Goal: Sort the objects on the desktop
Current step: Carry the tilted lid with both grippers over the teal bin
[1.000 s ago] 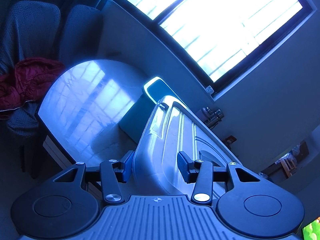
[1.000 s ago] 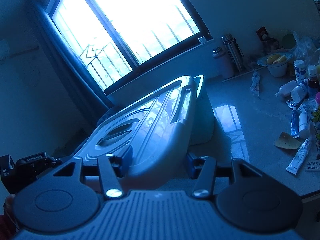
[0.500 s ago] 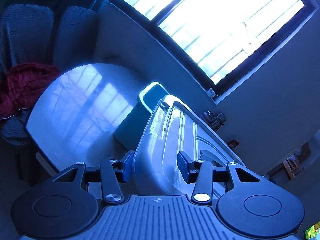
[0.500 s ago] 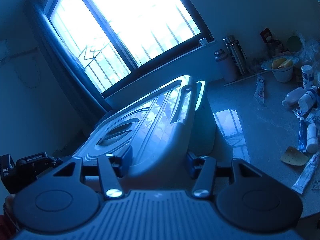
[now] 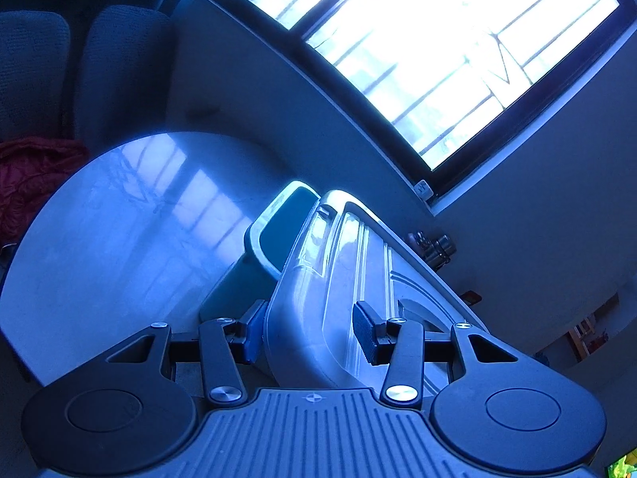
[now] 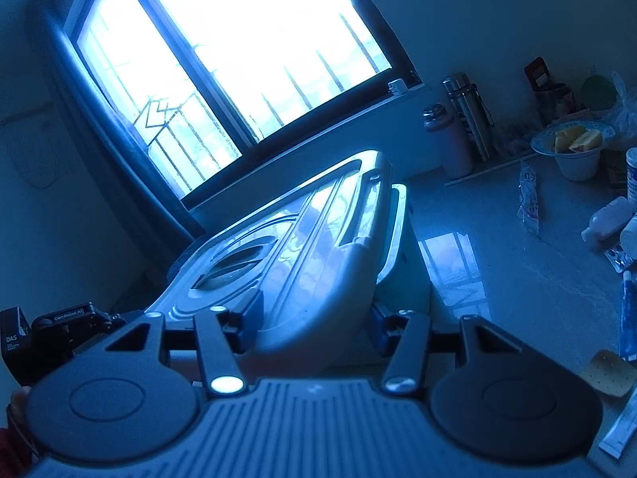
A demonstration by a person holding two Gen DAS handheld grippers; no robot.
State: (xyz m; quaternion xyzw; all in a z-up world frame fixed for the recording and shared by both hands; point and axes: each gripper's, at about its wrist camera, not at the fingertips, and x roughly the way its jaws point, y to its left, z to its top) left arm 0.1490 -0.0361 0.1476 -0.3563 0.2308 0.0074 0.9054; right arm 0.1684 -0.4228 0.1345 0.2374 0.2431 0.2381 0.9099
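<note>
Gripping the same pale lid (image 5: 342,279) from both ends; left gripper (image 5: 308,332) jaws clamped on one edge, right gripper (image 6: 316,328) jaws clamped on the other; lid's tilted over the teal bin (image 5: 278,235) on the bench (image 5: 111,239); bottles (image 6: 609,219) far right.

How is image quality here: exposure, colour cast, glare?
Left wrist view: window blown out, heavy blue cast, window glare on the tabletop. Right wrist view: same overexposed window, dim blue room, reflections on the lid, fisheye bending at edges.
</note>
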